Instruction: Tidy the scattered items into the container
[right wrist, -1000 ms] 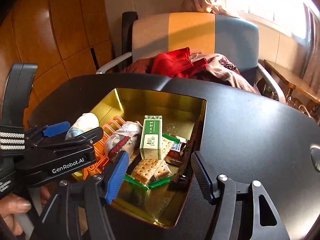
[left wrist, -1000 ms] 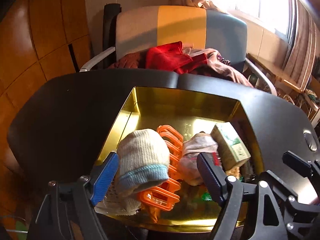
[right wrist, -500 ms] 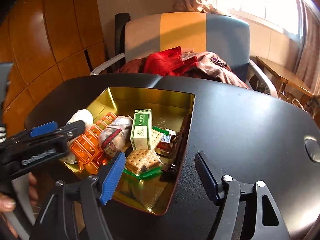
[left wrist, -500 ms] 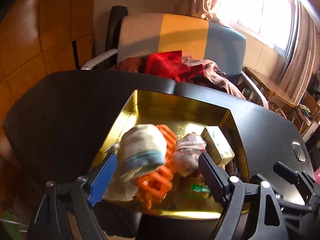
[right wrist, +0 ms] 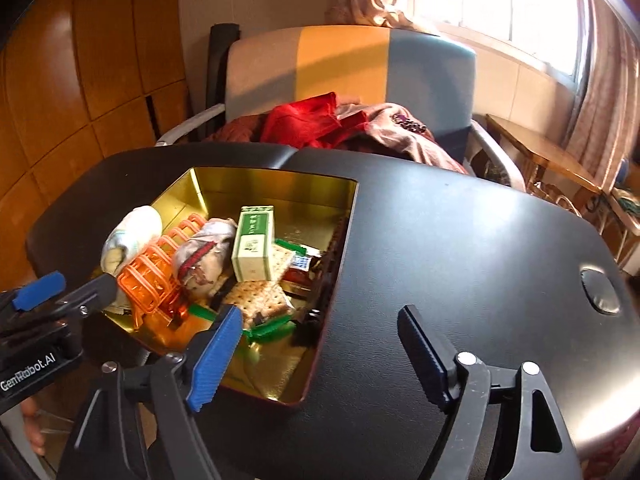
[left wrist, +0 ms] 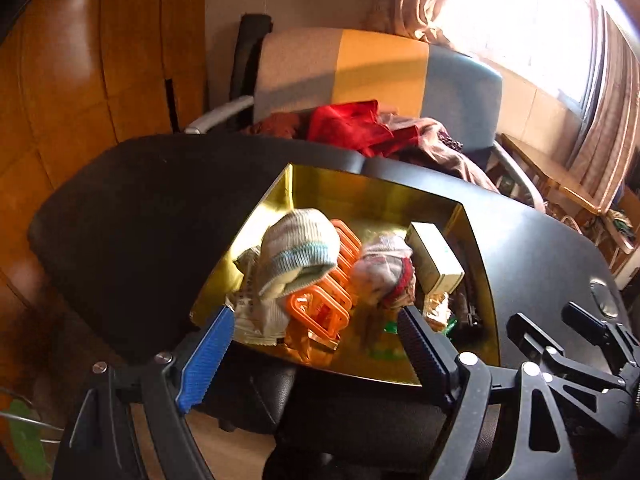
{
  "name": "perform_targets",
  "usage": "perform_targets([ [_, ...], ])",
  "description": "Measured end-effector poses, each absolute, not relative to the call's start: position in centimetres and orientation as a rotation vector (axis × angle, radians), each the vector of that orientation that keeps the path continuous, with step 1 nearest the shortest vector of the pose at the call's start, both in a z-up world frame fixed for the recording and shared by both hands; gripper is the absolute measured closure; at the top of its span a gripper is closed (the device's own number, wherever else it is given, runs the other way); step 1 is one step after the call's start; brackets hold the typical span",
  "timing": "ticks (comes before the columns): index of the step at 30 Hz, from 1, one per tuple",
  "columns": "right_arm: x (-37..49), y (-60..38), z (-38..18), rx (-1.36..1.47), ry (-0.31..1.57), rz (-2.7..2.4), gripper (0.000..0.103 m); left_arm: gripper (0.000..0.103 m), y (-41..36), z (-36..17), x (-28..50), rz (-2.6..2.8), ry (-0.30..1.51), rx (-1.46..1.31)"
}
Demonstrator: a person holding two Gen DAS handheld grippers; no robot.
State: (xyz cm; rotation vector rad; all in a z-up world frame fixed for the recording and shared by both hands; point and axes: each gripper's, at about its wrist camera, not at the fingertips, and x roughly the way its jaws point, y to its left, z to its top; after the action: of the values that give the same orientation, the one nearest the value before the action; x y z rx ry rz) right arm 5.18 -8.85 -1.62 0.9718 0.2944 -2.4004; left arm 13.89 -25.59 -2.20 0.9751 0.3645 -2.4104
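A gold tin box sits on the black table. It holds a rolled cream sock, an orange plastic rack, a second rolled sock, a green and white carton, crackers and small packets. My left gripper is open and empty at the box's near edge; it also shows in the right wrist view. My right gripper is open and empty above the box's right front corner.
A striped armchair piled with red and pink clothes stands behind the table. A round metal cap is set in the table at the right. A wooden wall is at the left, a window and curtains at the right.
Both grippers have drawn back and up from the box. The cream sock lies in the box, clear of the left gripper's fingers.
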Motion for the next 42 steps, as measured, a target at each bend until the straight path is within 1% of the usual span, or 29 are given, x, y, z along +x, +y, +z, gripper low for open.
perform_targets([
  [5,5.9,-8.5,-0.9,0.95,0.287,-2.431,0.011,0.018,-25.2,-1.5,13.9,-2.362,0.335,0.958],
  [11,6.2,-8.3,-1.0,0.944,0.278,-2.422,0.009,0.018,-24.8,-1.2,13.7,-2.318,0.313,0.947],
  [21,6.4,-8.2,-1.4,0.955,0.271,-2.413,0.008,0.019,-23.7,-0.7,12.9,-2.329,0.274,0.943],
  [27,6.6,-8.7,-1.2,0.945,0.29,-2.404,0.007,0.023,-24.0,-0.5,12.8,-2.319,0.313,0.969],
  [28,6.7,-9.1,-1.1,0.939,0.303,-2.4,0.007,0.024,-24.2,-0.5,12.9,-2.313,0.325,0.976],
  [29,6.7,-9.5,-1.0,0.93,0.322,-2.394,0.006,0.027,-24.3,-0.6,13.0,-2.307,0.327,0.978],
  [35,6.9,-11.9,-1.2,0.913,0.381,-2.349,0.005,0.029,-25.4,-0.5,13.6,-2.268,0.284,0.932],
  [37,7.0,-12.2,-1.5,0.916,0.39,-2.343,0.005,0.029,-25.7,-0.3,13.9,-2.27,0.303,0.902],
  [38,7.0,-12.3,-1.6,0.917,0.395,-2.34,0.005,0.033,-26.0,-0.2,14.0,-2.271,0.315,0.886],
  [39,7.0,-12.4,-1.7,0.918,0.399,-2.339,0.005,0.034,-26.1,-0.2,14.1,-2.271,0.324,0.881],
  [42,7.0,-12.5,-1.8,0.922,0.399,-2.337,0.005,0.034,-26.6,-0.2,14.1,-2.266,0.343,0.883],
])
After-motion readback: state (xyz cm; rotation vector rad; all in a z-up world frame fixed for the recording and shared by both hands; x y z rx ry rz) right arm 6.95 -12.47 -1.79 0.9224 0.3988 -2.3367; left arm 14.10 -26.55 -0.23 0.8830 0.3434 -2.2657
